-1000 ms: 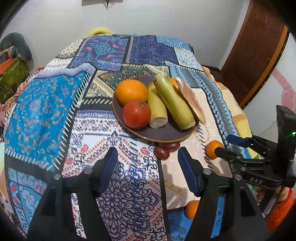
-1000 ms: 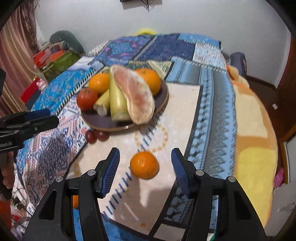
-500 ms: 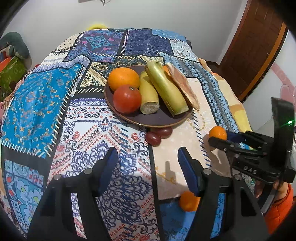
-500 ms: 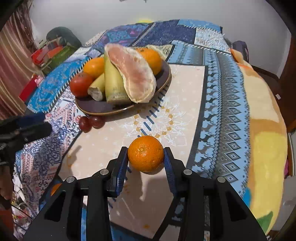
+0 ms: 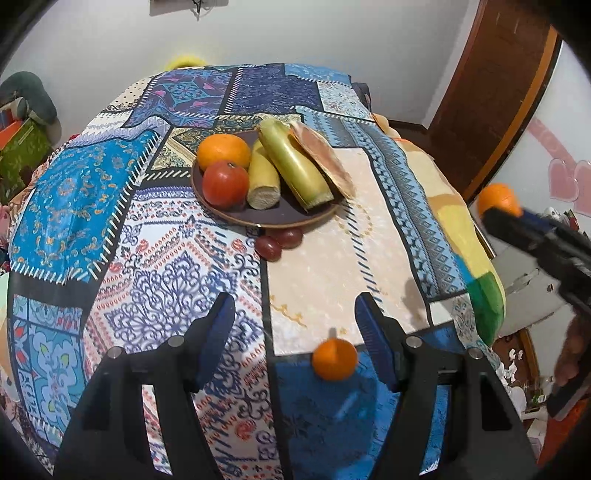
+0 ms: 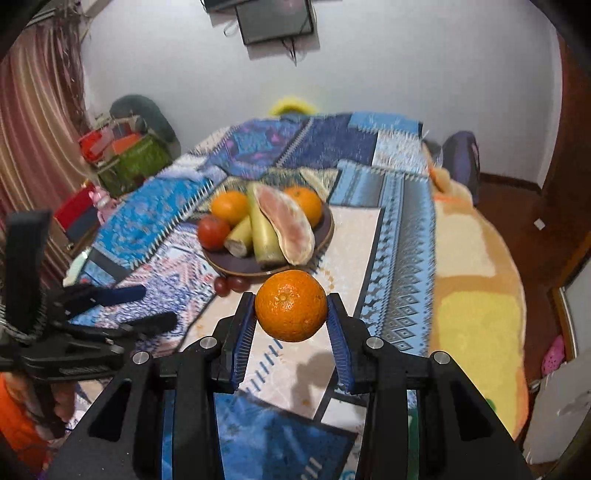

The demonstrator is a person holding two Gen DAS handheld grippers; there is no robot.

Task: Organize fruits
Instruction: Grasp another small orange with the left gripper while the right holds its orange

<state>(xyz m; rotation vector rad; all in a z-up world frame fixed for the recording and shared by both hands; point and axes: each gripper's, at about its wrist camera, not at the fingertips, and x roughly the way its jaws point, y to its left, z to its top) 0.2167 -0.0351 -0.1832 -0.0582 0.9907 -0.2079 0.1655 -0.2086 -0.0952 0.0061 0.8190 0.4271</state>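
Observation:
My right gripper (image 6: 291,314) is shut on a small orange (image 6: 290,310) and holds it in the air above the patterned bed cover; the orange also shows in the left wrist view (image 5: 496,197). A brown plate (image 5: 273,218) holds an orange, a tomato, two banana pieces and a pomelo slice. Two dark red fruits (image 5: 279,242) lie just in front of the plate. My left gripper (image 5: 295,325) is open and empty, with a second small orange (image 5: 334,360) on the cover between and just below its fingers.
The bed's right edge drops to the floor by a wooden door (image 5: 498,92). Boxes and bags (image 6: 125,155) are piled at the far left by a striped curtain. A screen (image 6: 275,18) hangs on the back wall.
My right gripper closed on the small orange and lifted it off the cover. My left gripper pulled back, so the second small orange now sits between its fingers.

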